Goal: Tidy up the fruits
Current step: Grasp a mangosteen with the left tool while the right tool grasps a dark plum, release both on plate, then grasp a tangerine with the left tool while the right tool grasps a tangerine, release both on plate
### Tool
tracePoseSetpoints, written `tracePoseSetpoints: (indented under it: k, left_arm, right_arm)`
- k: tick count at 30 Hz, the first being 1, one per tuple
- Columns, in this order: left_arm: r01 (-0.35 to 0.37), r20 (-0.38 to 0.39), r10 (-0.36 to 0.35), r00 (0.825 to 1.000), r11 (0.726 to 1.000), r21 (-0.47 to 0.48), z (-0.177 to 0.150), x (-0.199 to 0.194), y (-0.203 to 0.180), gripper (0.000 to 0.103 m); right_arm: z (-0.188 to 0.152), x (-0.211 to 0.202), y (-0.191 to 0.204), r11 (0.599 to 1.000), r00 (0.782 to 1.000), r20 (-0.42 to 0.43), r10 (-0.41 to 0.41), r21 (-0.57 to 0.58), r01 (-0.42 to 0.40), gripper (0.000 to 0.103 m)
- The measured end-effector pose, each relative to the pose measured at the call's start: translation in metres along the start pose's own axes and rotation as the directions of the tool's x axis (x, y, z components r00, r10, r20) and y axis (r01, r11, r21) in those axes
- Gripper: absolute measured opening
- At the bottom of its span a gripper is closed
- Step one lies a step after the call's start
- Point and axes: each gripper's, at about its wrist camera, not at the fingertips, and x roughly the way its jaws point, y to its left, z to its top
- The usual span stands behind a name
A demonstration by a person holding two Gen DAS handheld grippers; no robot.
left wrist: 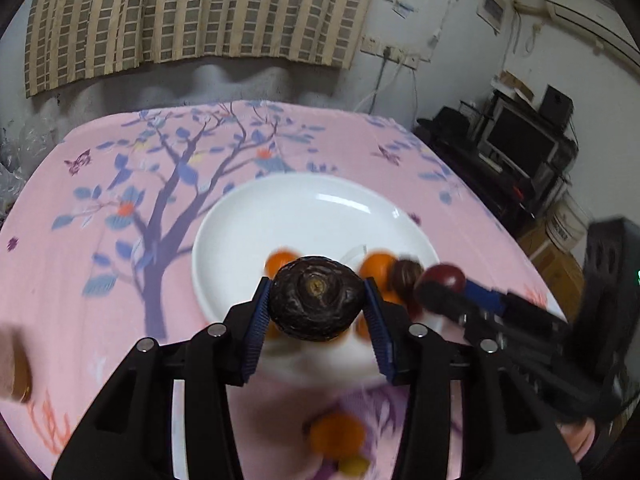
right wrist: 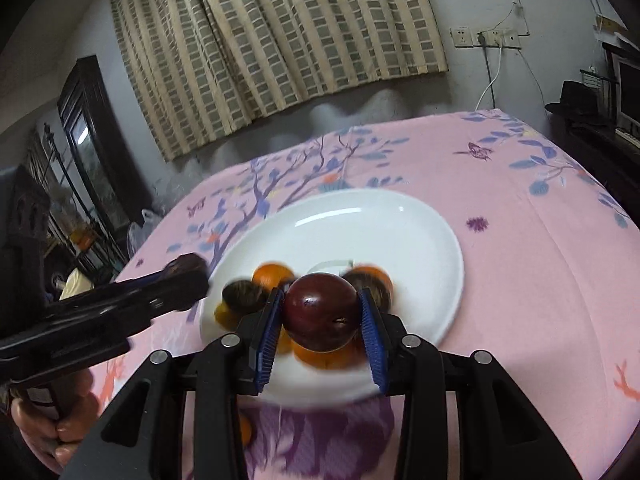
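Note:
My left gripper [left wrist: 317, 304] is shut on a dark wrinkled passion fruit [left wrist: 316, 298] and holds it above the near part of a white plate [left wrist: 280, 216]. My right gripper [right wrist: 320, 312] is shut on a smooth dark red plum [right wrist: 321, 310] above the same plate [right wrist: 400, 232]. The plate holds several small oranges [left wrist: 378, 266] and a dark wrinkled fruit [right wrist: 242, 296]. The right gripper with its plum [left wrist: 444, 278] enters the left wrist view from the right. The left gripper [right wrist: 188, 276] enters the right wrist view from the left.
A pink flowered cloth [left wrist: 100, 200] covers the table. An orange [left wrist: 338, 434] and a small yellow fruit [left wrist: 354, 466] lie on the cloth in front of the plate. Dark furniture with a monitor [left wrist: 520, 140] stands to the right. A curtain hangs behind.

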Motion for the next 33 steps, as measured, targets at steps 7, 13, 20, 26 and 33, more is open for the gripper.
tracePoseSetpoints:
  k: [7,13,20,26,33]
  left_arm:
    - [-0.045,-0.024,0.045,0.999,0.999,-0.006,0.022,0.041,-0.002,0.047]
    - [-0.089,-0.003,0.089,0.996,0.994,-0.065,0.004,0.013,0.016,0.084]
    - [-0.199,0.07,0.201,0.977,0.979,-0.036,-0.047,-0.046,0.027,0.096]
    - [-0.199,0.024,0.2,0.979,0.978,-0.058,-0.091,-0.056,0.046,0.096]
    - [-0.235,0.009,0.238,0.971,0.964,-0.123,-0.1,-0.067,0.064,0.096]
  right_arm:
    - [0.016,0.023,-0.004,1.0,1.0,0.007,0.018,-0.003,-0.018,0.04]
    - [0.017,0.008,-0.001,1.0,1.0,0.003,0.03,-0.002,-0.03,0.041]
    - [-0.005,-0.021,0.025,0.998,0.999,-0.022,0.029,-0.063,-0.031,0.047]
    - [-0.029,-0.045,0.044,0.988,0.995,-0.059,0.078,-0.131,-0.085,0.054]
    - [-0.079,-0.057,0.055,0.965,0.962,-0.258,0.086,-0.22,-0.145,0.058]
